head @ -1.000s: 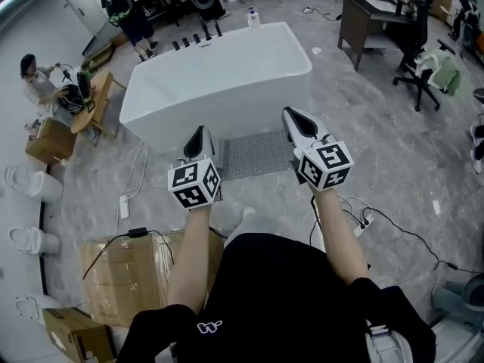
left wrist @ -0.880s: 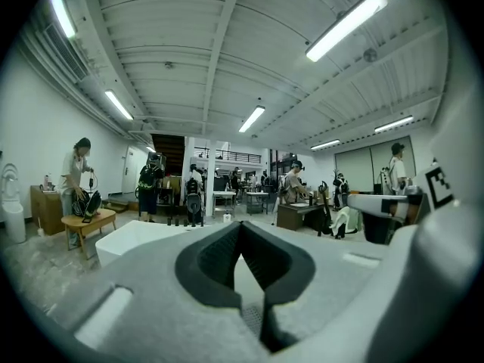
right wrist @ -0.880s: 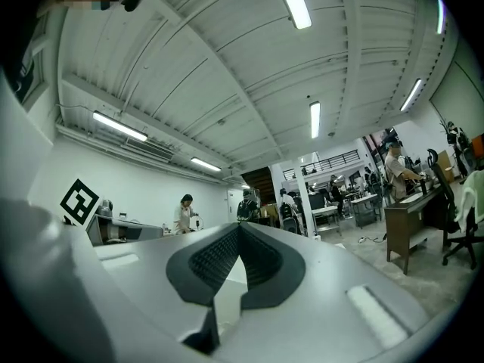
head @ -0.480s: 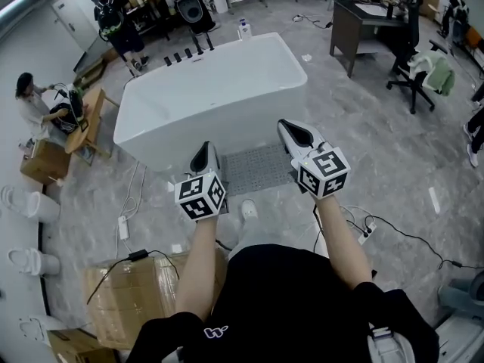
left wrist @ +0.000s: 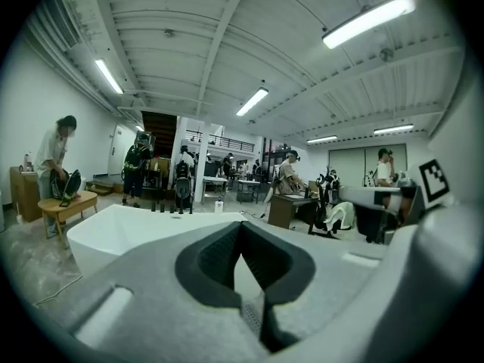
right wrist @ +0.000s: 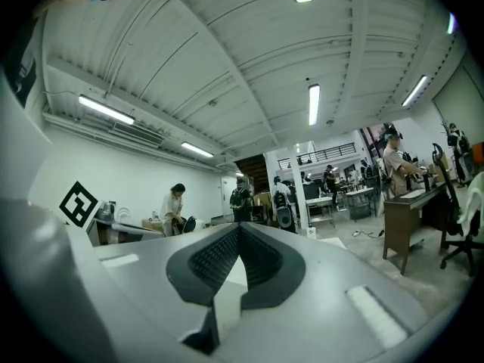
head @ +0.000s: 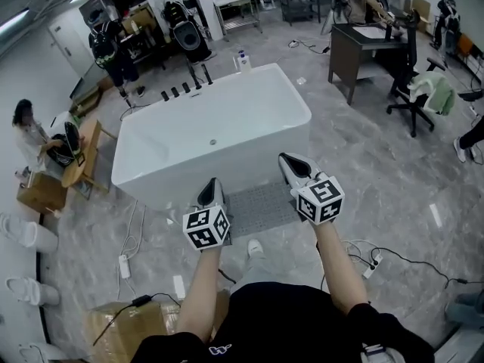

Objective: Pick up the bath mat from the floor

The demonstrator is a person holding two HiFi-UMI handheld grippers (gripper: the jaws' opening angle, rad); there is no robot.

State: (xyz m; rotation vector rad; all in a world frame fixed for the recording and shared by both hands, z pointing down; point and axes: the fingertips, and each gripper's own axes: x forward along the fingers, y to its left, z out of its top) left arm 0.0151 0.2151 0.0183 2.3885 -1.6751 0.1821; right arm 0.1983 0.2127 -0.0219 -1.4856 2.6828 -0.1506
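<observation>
On the grey floor [head: 393, 180], just against the near wall of the white bathtub [head: 181, 174], lies the bath mat [head: 261, 206], flat. The left gripper [head: 214, 183] and right gripper [head: 285, 159] hang over its two ends, apparently clear of it, both clenched on nothing.
</observation>
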